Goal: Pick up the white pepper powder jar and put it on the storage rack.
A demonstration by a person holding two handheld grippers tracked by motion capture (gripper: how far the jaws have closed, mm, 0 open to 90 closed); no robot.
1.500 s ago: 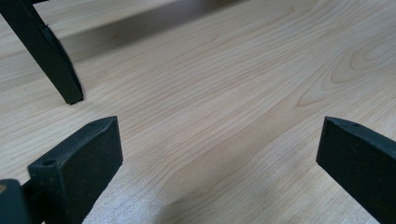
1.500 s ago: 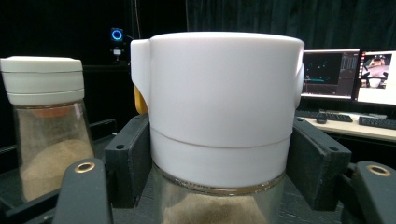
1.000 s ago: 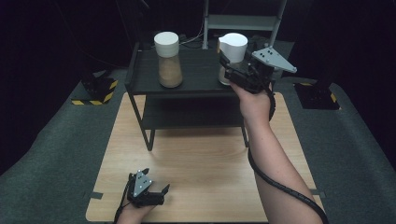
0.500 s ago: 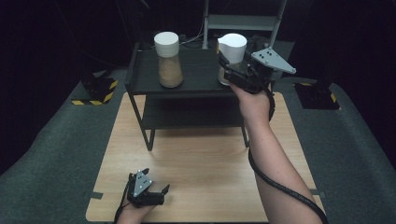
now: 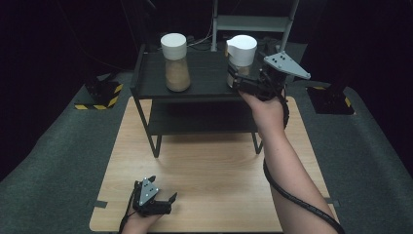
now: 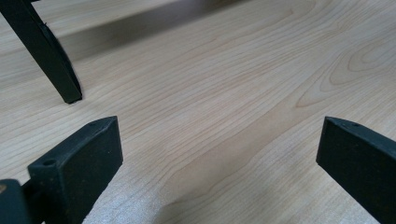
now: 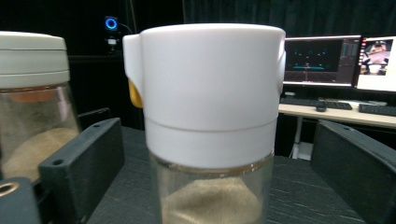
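Observation:
Two glass jars of sand-coloured powder with white lids stand on the top of a black shelf (image 5: 204, 87). My right gripper (image 5: 235, 79) is at the right jar (image 5: 242, 48), level with its glass. Its jaws have just been opening. In the right gripper view the jar (image 7: 210, 93) stands between the jaws of that gripper (image 7: 219, 135) with a gap on each side. The left jar (image 5: 175, 63) (image 7: 32, 93) stands apart. My left gripper (image 5: 164, 188) rests low on the wooden table (image 5: 209, 165) near its front edge, open (image 6: 219, 128) with nothing in it.
The shelf has a lower level and thin black legs (image 6: 46, 51) on the table. A metal stand (image 5: 253, 22) rises behind the shelf. Yellow-and-black striped bases (image 5: 97, 100) sit on the grey floor. Monitors (image 7: 322, 60) and a desk lie far behind the right jar.
The right gripper's jaws look wider around the right jar than before. Both hands and both jars stay where they were.

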